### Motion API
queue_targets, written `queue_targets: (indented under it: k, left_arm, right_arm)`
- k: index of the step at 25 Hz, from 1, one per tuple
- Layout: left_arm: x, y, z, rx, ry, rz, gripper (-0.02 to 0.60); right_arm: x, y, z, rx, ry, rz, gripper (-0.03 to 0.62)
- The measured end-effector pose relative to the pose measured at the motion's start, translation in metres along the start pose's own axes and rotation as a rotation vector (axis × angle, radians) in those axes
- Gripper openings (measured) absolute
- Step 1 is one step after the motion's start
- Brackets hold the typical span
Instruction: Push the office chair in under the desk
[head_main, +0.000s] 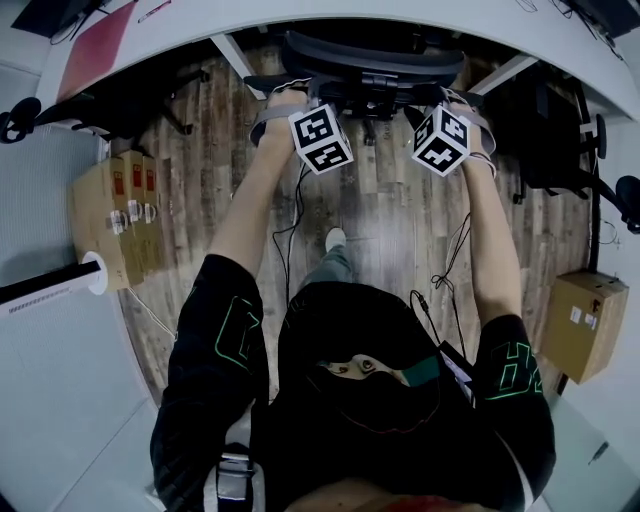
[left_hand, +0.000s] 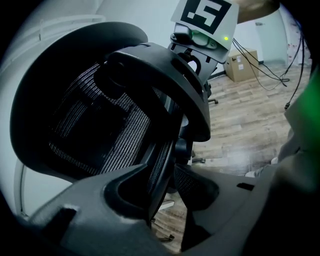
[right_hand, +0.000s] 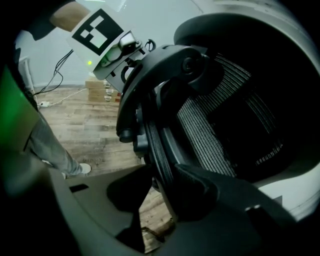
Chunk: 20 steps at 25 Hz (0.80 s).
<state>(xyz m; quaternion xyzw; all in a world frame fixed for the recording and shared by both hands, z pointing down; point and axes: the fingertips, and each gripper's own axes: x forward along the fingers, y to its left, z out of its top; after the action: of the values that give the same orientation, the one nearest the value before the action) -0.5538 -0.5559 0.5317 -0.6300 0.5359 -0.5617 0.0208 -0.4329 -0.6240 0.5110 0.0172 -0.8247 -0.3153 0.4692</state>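
Wood floor (head_main: 390, 200) runs up to the desk (head_main: 330, 14); the chair (head_main: 360, 58) sits mostly beneath it, its backrest rim (left_hand: 161, 160) between the parted, unclamped jaws of left gripper (left_hand: 167, 187) and right gripper (right_hand: 160, 187). Likely a short push remains.

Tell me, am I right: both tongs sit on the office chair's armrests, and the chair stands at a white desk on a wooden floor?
Not the armrests: the backrest. In the left gripper view the left tongs straddle the mesh backrest's rim, and the right gripper view shows the right tongs doing likewise. The white desk and wooden floor are right.
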Motion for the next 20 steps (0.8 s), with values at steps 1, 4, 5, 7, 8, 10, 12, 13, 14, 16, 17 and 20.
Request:
queue_targets:
  k: [1,4,5,7,8,10,12,13,14,16,17,20]
  left_arm:
    - [0.004,0.005,-0.001,0.004,-0.002,0.002,0.173]
    - [0.013,0.014,-0.003,0.01,-0.005,0.0,0.173]
    - [0.016,0.016,-0.003,0.01,-0.005,-0.002,0.173]
    - [0.022,0.023,-0.002,0.014,-0.007,-0.002,0.173]
    - [0.025,0.027,-0.002,0.018,-0.009,0.0,0.173]
    - [0.03,0.034,-0.001,0.024,-0.013,0.004,0.173]
    - [0.034,0.039,-0.001,0.025,-0.015,0.003,0.173]
    - [0.036,0.041,-0.001,0.024,-0.016,0.002,0.173]
    - [0.038,0.043,0.0,0.024,-0.018,0.001,0.173]
    - [0.042,0.046,0.0,0.024,-0.019,-0.002,0.173]
    - [0.045,0.048,0.0,0.025,-0.02,-0.001,0.173]
    - [0.053,0.058,0.0,0.028,-0.024,0.008,0.174]
  right_arm:
    - [0.004,-0.004,0.001,0.004,0.004,-0.004,0.143]
    - [0.013,-0.012,0.004,0.015,0.015,0.003,0.143]
    - [0.015,-0.015,0.004,0.018,0.017,0.007,0.143]
    - [0.019,-0.021,0.005,0.025,0.018,0.005,0.143]
    - [0.021,-0.025,0.005,0.029,0.018,0.0,0.143]
    - [0.026,-0.031,0.007,0.033,0.021,-0.012,0.144]
    - [0.029,-0.037,0.008,0.034,0.025,-0.018,0.144]
    - [0.03,-0.039,0.008,0.034,0.026,-0.019,0.144]
    - [0.032,-0.041,0.007,0.034,0.026,-0.019,0.144]
    - [0.035,-0.044,0.007,0.035,0.026,-0.019,0.144]
    - [0.037,-0.046,0.007,0.035,0.025,-0.021,0.144]
    - [0.044,-0.056,0.008,0.035,0.021,-0.025,0.146]
